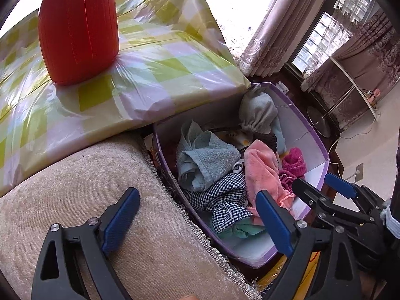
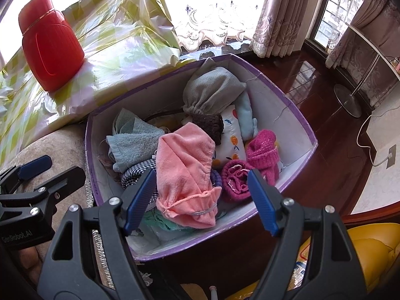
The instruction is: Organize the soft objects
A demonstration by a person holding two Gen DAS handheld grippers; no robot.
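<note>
A purple-rimmed box (image 1: pixel 302 125) (image 2: pixel 275 115) holds soft items: a pink towel (image 1: pixel 262 172) (image 2: pixel 185 167), a light blue towel (image 1: pixel 210 165) (image 2: pixel 135 145), a checked cloth (image 1: pixel 220 195) (image 2: pixel 137 172), a grey drawstring bag (image 1: pixel 257 110) (image 2: pixel 210 90) and a magenta knitted hat (image 1: pixel 295 162) (image 2: pixel 262 152). My left gripper (image 1: pixel 200 218) (image 2: pixel 53 172) stands open, straddling the box's near-left rim, with one finger over the beige cushion. My right gripper (image 2: pixel 201 197) (image 1: pixel 320 187) hangs open over the box. The pink towel's near end lies between its pads, not pressed.
A red plastic container (image 1: pixel 77 30) (image 2: pixel 50 45) stands on a bundle wrapped in checked plastic (image 1: pixel 150 62) left of the box. A beige cushion (image 1: pixel 100 187) lies at the near left. Dark wooden floor (image 2: pixel 325 150), a stand's round base (image 2: pixel 350 100) and a yellow object (image 2: pixel 370 250) are on the right.
</note>
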